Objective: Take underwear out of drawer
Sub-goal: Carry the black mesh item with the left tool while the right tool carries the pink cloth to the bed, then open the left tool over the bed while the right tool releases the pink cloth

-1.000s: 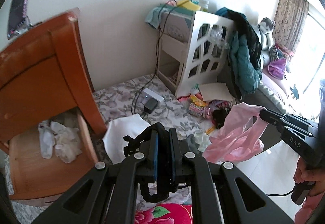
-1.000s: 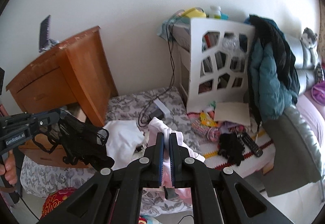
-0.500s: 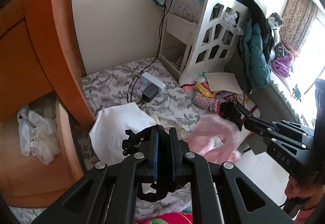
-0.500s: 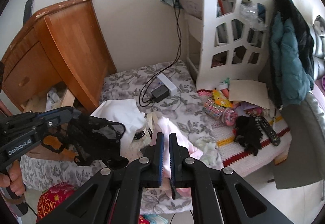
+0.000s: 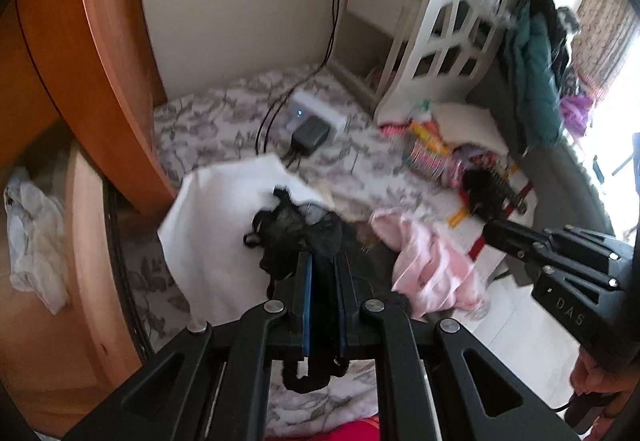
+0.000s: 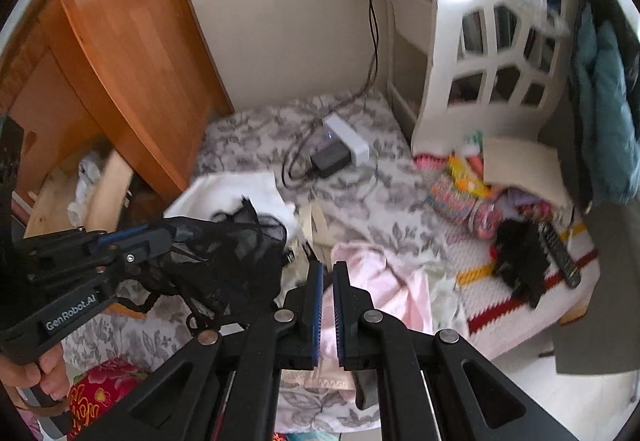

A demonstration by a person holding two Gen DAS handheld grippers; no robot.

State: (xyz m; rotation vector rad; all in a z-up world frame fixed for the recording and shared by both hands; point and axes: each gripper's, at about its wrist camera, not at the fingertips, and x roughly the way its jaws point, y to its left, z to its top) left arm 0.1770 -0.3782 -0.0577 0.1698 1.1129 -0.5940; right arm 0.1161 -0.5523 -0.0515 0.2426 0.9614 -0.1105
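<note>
Black lace underwear (image 5: 296,229) (image 6: 232,257) hangs bunched from my left gripper (image 5: 322,261) (image 6: 168,233), which is shut on it just above a white garment (image 5: 216,233) (image 6: 236,189) on the floral bed. My right gripper (image 6: 327,269) (image 5: 492,231) is shut on a pink garment (image 6: 380,281) (image 5: 432,265). Most of that garment rests on the bed. The open wooden drawer (image 5: 84,241) (image 6: 108,193) is at the left and holds crumpled white underwear (image 5: 32,225) (image 6: 86,177).
An orange wooden nightstand (image 6: 132,53) stands over the drawer. A white power strip with charger and cables (image 6: 344,145) lies mid-bed. A white lattice shelf (image 6: 492,53), a teal jacket (image 6: 604,101), a remote (image 6: 558,253) and colourful clutter are at the right.
Both grippers have dropped toward the bed. The pink garment went from hanging in the air to lying on the bedspread. The black underwear now hovers over the white garment.
</note>
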